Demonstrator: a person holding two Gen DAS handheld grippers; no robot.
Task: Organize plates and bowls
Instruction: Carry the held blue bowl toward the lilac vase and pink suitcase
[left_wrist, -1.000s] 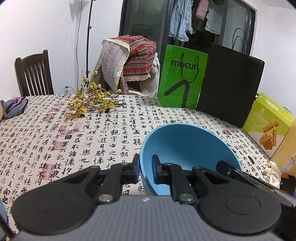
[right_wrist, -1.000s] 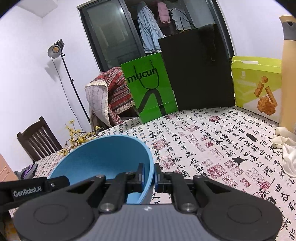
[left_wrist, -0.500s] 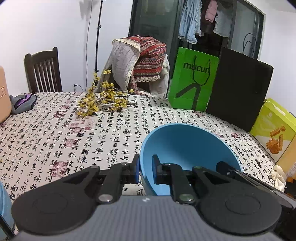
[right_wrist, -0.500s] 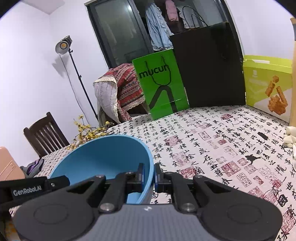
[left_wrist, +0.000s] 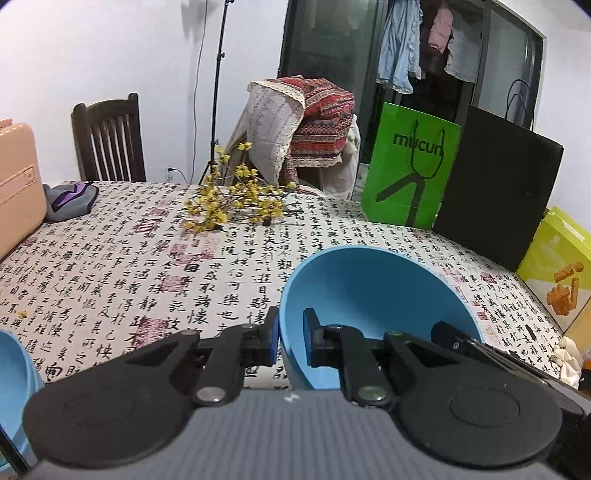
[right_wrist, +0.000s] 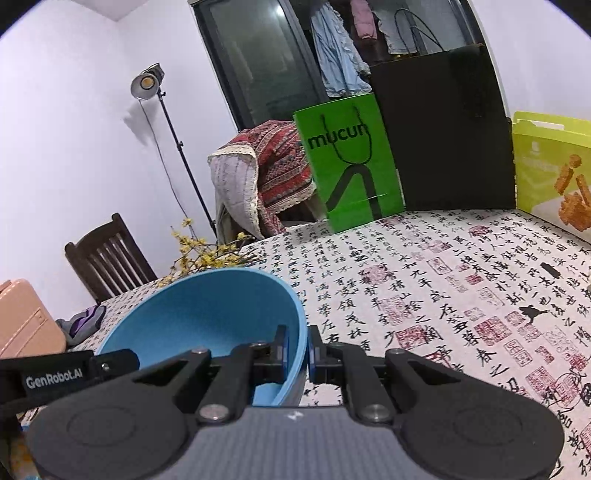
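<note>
While clenched on opposite rims, left gripper (left_wrist: 290, 341) and right gripper (right_wrist: 297, 349) fingers carrying blue bowl (left_wrist: 373, 314) above desk (left_wrist: 147, 258); second bowl (left_wrist: 14, 387) waiting lower left; stacking seemingly undone.

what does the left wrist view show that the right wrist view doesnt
Only the left wrist view shows a second blue dish at its lower left edge. Only the right wrist view shows the studio lamp head. Both show the blue bowl, pinched on opposite rims by the left gripper and right gripper, and the green bag.
</note>
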